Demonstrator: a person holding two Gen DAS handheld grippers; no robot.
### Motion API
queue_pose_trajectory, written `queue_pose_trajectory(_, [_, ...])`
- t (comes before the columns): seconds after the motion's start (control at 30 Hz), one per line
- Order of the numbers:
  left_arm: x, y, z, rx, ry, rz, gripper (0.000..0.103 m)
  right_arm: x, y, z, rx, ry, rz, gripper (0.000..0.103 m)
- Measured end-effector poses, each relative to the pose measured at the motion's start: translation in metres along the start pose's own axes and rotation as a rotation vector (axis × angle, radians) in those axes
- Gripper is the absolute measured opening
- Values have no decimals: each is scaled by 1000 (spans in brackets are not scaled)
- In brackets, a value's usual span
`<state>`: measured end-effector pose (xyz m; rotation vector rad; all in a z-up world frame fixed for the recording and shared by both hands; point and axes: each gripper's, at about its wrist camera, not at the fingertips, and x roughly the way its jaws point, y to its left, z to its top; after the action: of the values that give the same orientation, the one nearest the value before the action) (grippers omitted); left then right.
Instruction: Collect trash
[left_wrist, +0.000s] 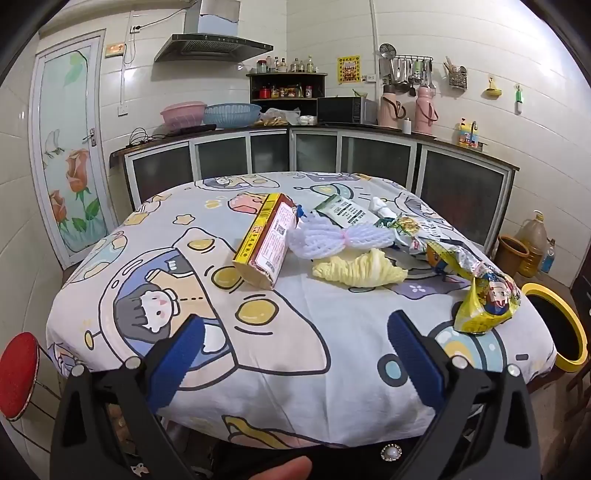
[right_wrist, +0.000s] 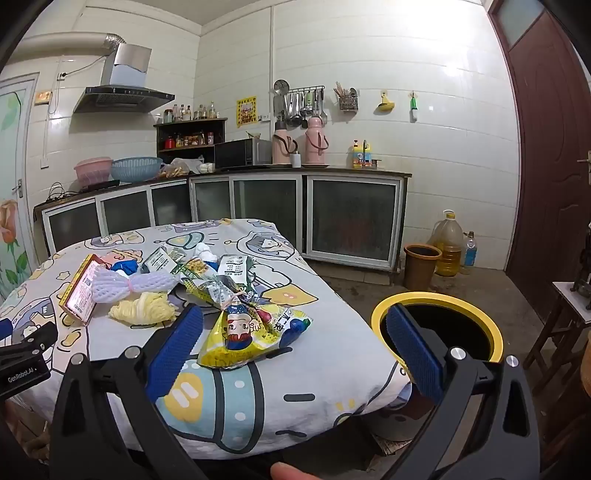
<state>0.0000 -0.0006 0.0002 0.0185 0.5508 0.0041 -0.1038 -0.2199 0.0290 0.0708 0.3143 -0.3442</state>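
Trash lies on the cartoon-print tablecloth (left_wrist: 303, 332): a red-and-yellow carton (left_wrist: 267, 240), white foam netting (left_wrist: 332, 238), a crumpled pale-yellow wrapper (left_wrist: 360, 271), a green-white packet (left_wrist: 345, 212) and a yellow snack bag (left_wrist: 484, 302). The snack bag (right_wrist: 251, 332) lies at the near table edge in the right wrist view. A black bin with a yellow rim (right_wrist: 439, 325) stands on the floor to the right of the table. My left gripper (left_wrist: 295, 362) is open and empty over the near table edge. My right gripper (right_wrist: 295, 350) is open and empty, with the snack bag just beyond its left finger.
A red stool (left_wrist: 18, 373) stands at the table's left. A brown pot (right_wrist: 421, 266), an oil jug (right_wrist: 448, 243) and a bottle stand by the cabinets. A small wooden table (right_wrist: 569, 317) stands at the right by a dark door (right_wrist: 550, 147).
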Motion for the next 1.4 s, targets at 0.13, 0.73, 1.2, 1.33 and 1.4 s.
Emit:
queue_pose_trajectory(0.13, [-1,-1,0,2,-11,-2,96,0,0,-1,9,1,4,96])
queue_pose_trajectory(0.73, [3,-1,-2,7,-3,-7,96,2,-1,0,11,1,-1,96])
queue_pose_trajectory(1.2, [5,-1,-3,10,-7,-5,96,2,0,-1,14,3,-3,96])
queue_pose_trajectory(1.33, [2,-2,-3,9,-10,-2,96,1,0,-1,16,2,-3,96])
queue_pose_trajectory(1.4, [0,-4,-3,13,-13,-5,96,2,-3,-2,14,6,-3,96])
